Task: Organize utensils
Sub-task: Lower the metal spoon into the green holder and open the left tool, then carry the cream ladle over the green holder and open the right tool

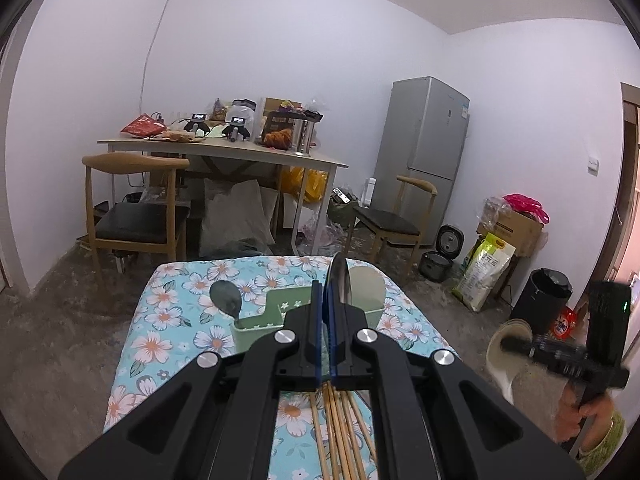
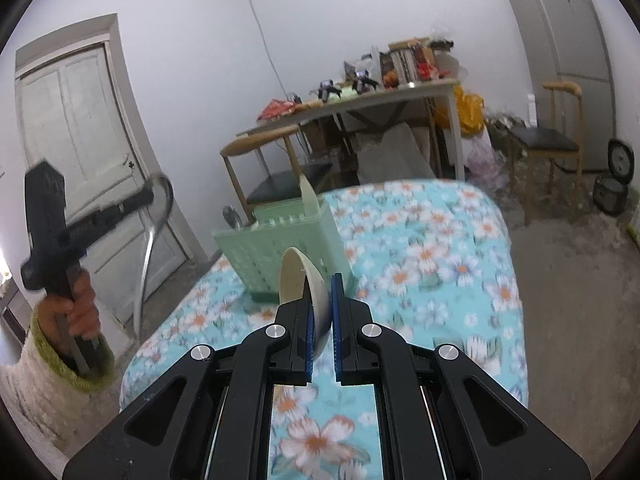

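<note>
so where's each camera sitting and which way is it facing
Left wrist: on the left gripper, looking along its fingers, shut on a metal spoon, over the green utensil basket toward the dining table; the right gripper and hand show at right.
Right wrist: on the right gripper, fingers shut on a ceramic spoon, facing the basket; the left gripper and sleeve show at left.
Shared: basket, floral tablecloth, fridge.

Both wrist views overlook the floral table [image 1: 168,312].

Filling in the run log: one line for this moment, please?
left gripper: shut on metal spoon | right gripper: shut on cream spoon | green caddy: on table, ahead
</note>
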`<state>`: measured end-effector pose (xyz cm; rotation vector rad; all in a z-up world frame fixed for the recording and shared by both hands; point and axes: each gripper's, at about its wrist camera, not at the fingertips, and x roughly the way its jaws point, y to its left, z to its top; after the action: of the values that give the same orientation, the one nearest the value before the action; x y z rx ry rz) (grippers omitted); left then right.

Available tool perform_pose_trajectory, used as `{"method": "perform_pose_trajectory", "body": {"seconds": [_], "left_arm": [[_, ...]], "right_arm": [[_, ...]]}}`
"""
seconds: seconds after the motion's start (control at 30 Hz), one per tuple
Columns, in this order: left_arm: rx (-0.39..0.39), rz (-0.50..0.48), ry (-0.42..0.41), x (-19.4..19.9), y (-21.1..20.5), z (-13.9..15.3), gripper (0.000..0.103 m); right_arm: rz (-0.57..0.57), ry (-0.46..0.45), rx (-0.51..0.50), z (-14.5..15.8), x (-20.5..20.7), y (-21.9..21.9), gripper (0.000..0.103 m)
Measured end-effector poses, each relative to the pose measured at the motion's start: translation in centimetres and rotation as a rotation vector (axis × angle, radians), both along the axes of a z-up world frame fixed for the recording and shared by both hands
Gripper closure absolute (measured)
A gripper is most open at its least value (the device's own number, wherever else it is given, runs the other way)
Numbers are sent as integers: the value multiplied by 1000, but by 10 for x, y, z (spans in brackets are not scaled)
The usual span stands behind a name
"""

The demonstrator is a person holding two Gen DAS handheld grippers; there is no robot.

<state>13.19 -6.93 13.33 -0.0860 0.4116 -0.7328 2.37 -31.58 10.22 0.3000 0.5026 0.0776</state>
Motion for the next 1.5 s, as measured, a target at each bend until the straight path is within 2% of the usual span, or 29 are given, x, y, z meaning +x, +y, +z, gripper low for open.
{"method": "perform_pose_trajectory", "body": {"seconds": [0.37,0.57,0.7,0.9,1.13,1.2,1.27,1.4,1.47,1.5], "left_arm": [[-68,47,4,-1,40,-15,101],[-116,46,34,0,59,-29,101],[-143,39,39,1,67,-36,101],[-177,28,47,5,73,-42,101],[-209,29,66,12,81,-48,101],[-215,31,69,12,81,-49,101],[-218,34,71,13,82,-49,101],[-215,36,71,11,82,-47,101],[-208,34,70,10,81,-47,101],[-204,33,69,10,80,-46,101]], "right_arm": [[26,-242,-83,92,70,24,97],[39,-305,-99,113,126,49,97],[37,-301,-159,105,169,77,97],[30,-240,-250,71,217,107,97],[60,-183,-412,34,235,137,97],[78,-163,-432,27,232,142,97],[104,-137,-430,19,232,143,97],[176,-72,-354,9,223,138,94],[211,-46,-301,7,217,134,87],[227,-34,-268,7,214,131,77]]}}
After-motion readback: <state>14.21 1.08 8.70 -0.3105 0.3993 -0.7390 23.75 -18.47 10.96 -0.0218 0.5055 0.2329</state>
